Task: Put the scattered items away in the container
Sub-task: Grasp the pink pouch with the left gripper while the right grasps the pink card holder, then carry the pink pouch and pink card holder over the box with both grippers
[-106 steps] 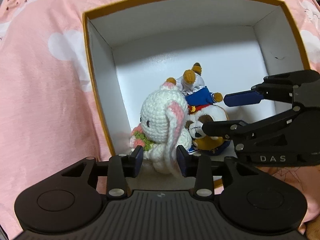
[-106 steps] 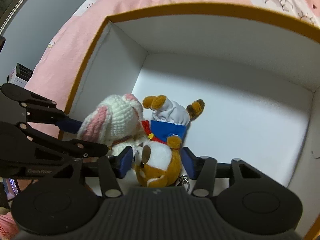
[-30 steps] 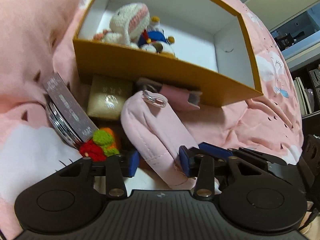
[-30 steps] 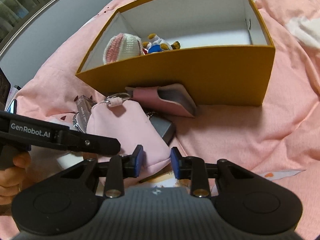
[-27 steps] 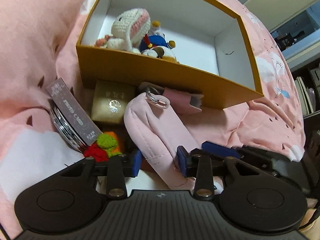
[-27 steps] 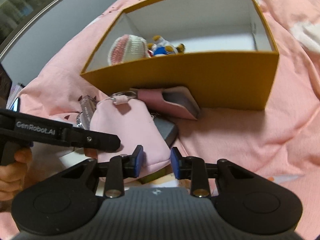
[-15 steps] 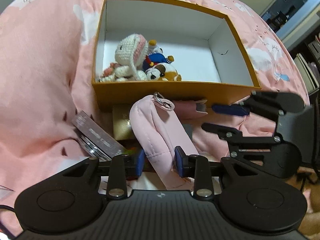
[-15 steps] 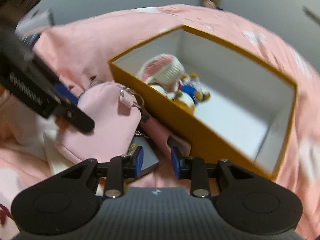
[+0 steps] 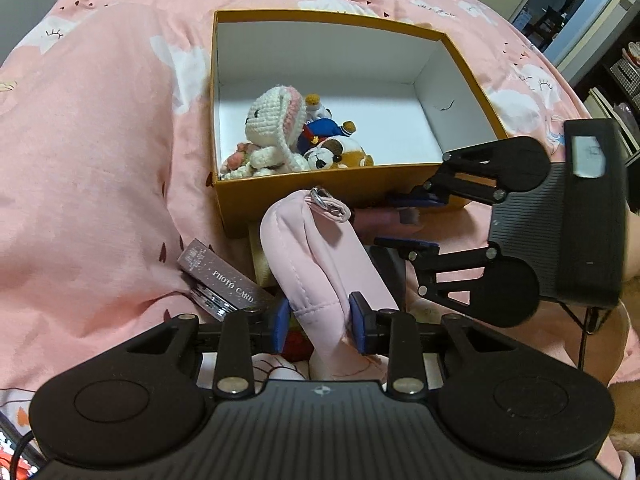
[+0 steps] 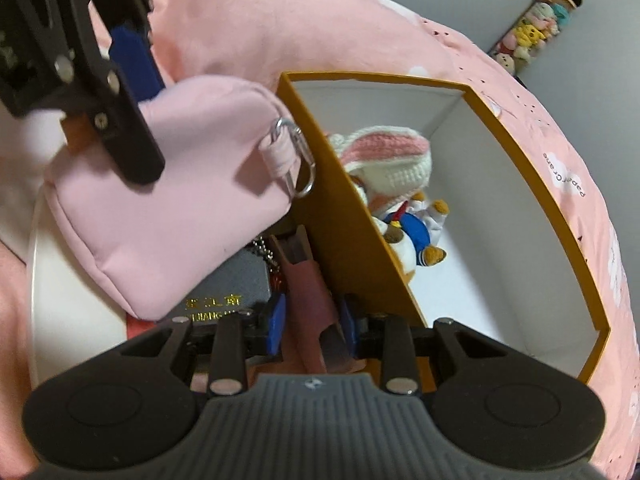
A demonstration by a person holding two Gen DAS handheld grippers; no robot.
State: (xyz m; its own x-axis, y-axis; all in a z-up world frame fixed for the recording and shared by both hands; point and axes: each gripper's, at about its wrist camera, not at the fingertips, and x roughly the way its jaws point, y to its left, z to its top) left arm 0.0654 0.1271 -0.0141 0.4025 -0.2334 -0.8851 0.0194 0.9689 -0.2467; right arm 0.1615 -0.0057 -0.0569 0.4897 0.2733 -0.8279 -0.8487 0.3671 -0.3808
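The left gripper (image 9: 320, 322) pinches the near end of a soft pale-pink padded fabric pouch (image 9: 316, 256) between its blue pads; its jaws have just been closing onto it. The pouch's long axis runs from the bottom centre of the left wrist view up toward the middle of the frame, and its far end, which carries a small silver metal clip ring (image 9: 326, 204), points at the near wall of the mustard-yellow cardboard box with white inside (image 9: 320, 184). That ring end sits just below the box's near rim, outside the box.

The right gripper (image 10: 310, 330) has its blue pads close on either side of a flat dusty-pink case with a dark opening (image 10: 312, 300) that lies along the outside of the box's near wall; whether the pads press on it cannot be told. The case's long axis runs up the frame beside that wall.

Inside the box, a white crocheted rabbit with pink ears (image 9: 274, 116) and a brown-and-white plush dog in a blue jacket (image 9: 332, 146) crowd the left near corner; the right and far parts of the white floor are open.

Left of the pouch, on the pink patterned bedcover (image 9: 100, 140), a grey "PHOTO CARD" box (image 9: 224, 280) lies slanted. Under the pouch in the right wrist view sits a dark grey box with gold lettering (image 10: 228, 288).
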